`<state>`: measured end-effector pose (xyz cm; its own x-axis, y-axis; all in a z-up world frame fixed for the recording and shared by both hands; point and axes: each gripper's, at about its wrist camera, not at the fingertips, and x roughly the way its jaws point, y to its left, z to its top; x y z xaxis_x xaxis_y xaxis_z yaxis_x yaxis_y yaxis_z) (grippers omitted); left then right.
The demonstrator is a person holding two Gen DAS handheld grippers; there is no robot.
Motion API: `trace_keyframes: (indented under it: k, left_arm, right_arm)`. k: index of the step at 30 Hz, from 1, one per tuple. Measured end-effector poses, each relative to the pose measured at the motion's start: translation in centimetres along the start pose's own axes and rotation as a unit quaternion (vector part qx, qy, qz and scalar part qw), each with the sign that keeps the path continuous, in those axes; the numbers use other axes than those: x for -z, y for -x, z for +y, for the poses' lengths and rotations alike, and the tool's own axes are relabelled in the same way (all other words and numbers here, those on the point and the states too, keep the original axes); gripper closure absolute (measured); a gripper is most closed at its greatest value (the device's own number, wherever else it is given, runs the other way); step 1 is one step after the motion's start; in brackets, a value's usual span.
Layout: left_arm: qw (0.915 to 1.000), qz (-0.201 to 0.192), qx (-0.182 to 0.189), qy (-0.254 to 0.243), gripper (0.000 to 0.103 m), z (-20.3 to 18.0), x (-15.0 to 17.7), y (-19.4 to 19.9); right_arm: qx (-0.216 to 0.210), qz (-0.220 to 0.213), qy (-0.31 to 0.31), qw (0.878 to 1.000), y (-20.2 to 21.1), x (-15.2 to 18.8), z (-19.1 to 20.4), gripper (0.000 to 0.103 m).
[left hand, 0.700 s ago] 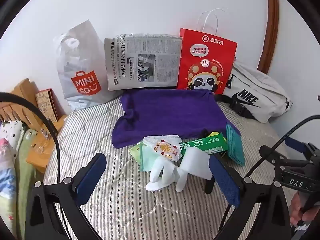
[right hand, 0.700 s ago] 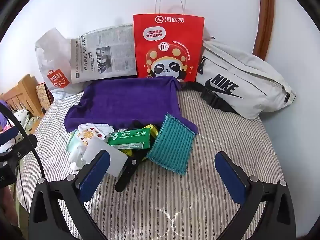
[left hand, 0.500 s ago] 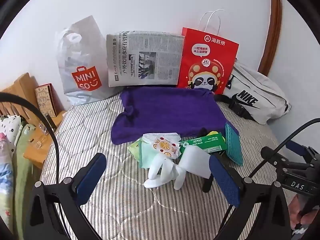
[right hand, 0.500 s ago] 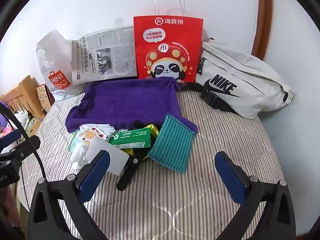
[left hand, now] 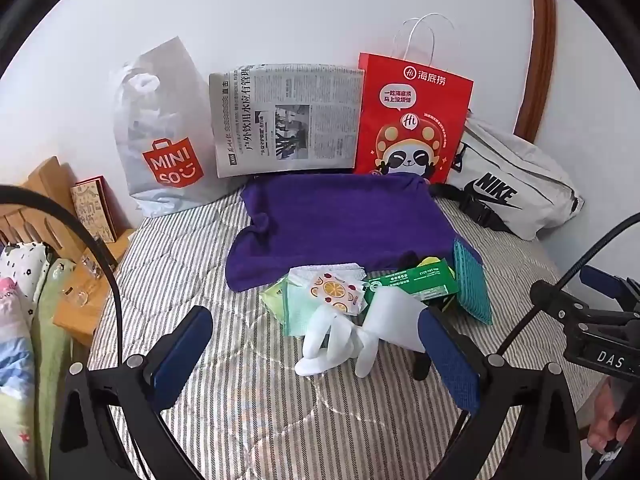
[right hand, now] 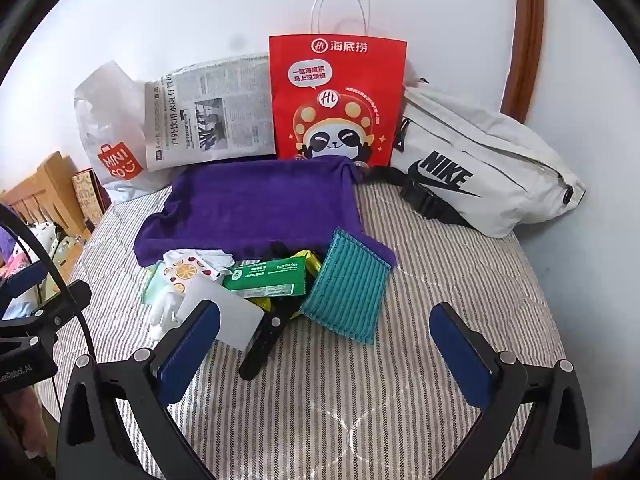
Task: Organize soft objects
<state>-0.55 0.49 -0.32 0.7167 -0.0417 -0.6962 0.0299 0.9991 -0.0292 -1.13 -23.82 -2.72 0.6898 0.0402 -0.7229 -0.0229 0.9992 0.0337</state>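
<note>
A purple towel [left hand: 340, 220] lies spread on the striped bed, also in the right wrist view [right hand: 256, 204]. In front of it is a pile: a white rubber glove [left hand: 344, 340], a lemon-print packet [left hand: 334, 290], a green box [left hand: 414, 284] [right hand: 266, 280], a teal striped cloth [right hand: 346, 286] [left hand: 472, 284] and a black handled tool [right hand: 262, 344]. My left gripper [left hand: 316, 364] is open and empty, just short of the glove. My right gripper [right hand: 328, 356] is open and empty, in front of the teal cloth.
Against the wall stand a white Miniso bag [left hand: 164, 132], a newspaper [left hand: 286, 118], a red panda paper bag [left hand: 410, 120] and a white Nike waist bag [right hand: 480, 168]. A wooden bed frame [left hand: 52, 216] and bedding lie at the left.
Both views have tilted up a little and shifted slightly; the left gripper has drawn back a bit. Both grippers stay open and nothing on the bed moved.
</note>
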Motion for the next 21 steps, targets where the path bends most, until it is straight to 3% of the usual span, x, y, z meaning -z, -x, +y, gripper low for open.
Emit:
trace_keyframes:
  k: [21]
  left_arm:
    - [0.9999,-0.001,-0.009,-0.006,0.000,0.11,-0.04,-0.25]
  right_arm:
    - [0.004,0.003,-0.008,1.000,-0.20,0.10,0.02,0.000]
